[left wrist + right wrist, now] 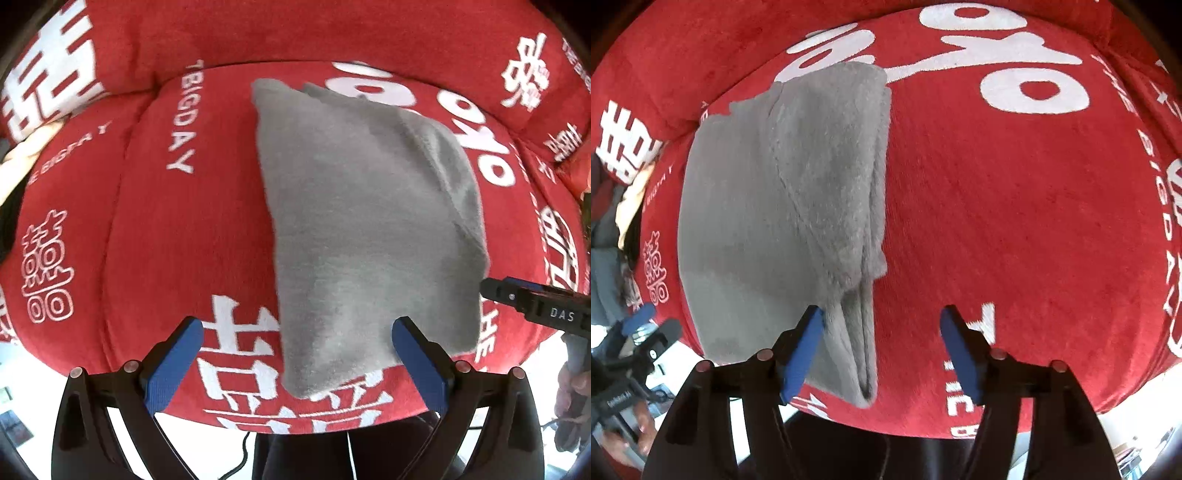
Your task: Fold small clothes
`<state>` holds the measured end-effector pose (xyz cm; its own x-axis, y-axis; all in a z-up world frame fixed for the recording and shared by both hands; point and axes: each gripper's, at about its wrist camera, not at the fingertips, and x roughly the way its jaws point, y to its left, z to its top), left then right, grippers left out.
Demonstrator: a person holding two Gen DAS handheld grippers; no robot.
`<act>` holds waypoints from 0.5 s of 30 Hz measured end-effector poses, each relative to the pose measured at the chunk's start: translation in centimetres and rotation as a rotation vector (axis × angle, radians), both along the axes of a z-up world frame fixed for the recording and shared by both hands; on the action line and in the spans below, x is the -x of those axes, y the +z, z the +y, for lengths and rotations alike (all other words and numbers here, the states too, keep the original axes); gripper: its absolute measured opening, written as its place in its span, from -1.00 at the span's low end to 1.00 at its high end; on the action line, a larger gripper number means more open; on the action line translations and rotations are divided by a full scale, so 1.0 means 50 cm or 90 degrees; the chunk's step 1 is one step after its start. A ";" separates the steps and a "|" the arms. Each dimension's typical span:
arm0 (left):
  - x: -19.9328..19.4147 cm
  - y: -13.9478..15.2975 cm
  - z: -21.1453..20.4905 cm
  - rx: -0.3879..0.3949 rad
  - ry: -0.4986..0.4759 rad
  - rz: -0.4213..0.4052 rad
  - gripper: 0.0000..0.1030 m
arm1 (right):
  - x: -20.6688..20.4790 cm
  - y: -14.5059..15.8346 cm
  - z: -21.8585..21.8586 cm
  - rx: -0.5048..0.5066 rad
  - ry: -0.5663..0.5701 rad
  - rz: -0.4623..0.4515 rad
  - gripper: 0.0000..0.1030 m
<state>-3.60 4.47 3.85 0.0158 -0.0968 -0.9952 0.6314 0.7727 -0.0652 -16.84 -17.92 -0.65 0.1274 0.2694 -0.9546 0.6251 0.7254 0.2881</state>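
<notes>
A grey fleece garment [362, 221] lies folded lengthwise on a red cushion [166, 229] with white lettering. Seen from the right wrist, the same garment [783, 192] shows stacked layers along its right edge. My left gripper [299, 354] is open above the garment's near end, and its pads touch nothing. My right gripper [882, 332] is open too; the garment's near right corner lies between its fingers, close to the left pad and not pinched. The right gripper [532, 306] also shows at the garment's right edge in the left wrist view.
A red backrest cushion [258, 33] rises behind the seat. Other clothes [613, 221] are heaped off the cushion's left side. The seat's front edge [960, 432] drops to a pale floor. A hand [628, 435] holds the left gripper [639, 332].
</notes>
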 end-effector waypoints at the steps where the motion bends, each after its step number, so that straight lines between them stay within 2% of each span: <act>1: 0.002 0.000 -0.002 0.000 -0.003 0.005 0.98 | 0.004 0.003 0.001 0.001 -0.001 0.002 0.35; 5: 0.009 0.005 -0.007 -0.001 -0.002 0.021 0.98 | 0.015 0.010 0.016 -0.005 -0.010 0.003 0.36; 8: 0.016 0.013 -0.007 -0.003 0.006 0.034 0.98 | 0.020 0.020 0.031 -0.005 -0.012 0.004 0.52; 15: 0.024 0.033 0.006 -0.040 0.006 0.031 0.98 | 0.022 0.051 0.051 0.009 -0.005 0.038 0.55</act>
<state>-4.81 4.79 5.52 -0.0323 -0.0340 -0.9989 0.6217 0.7819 -0.0467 -17.96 -15.38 1.89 0.0723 0.2546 -0.9643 0.6469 0.7239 0.2397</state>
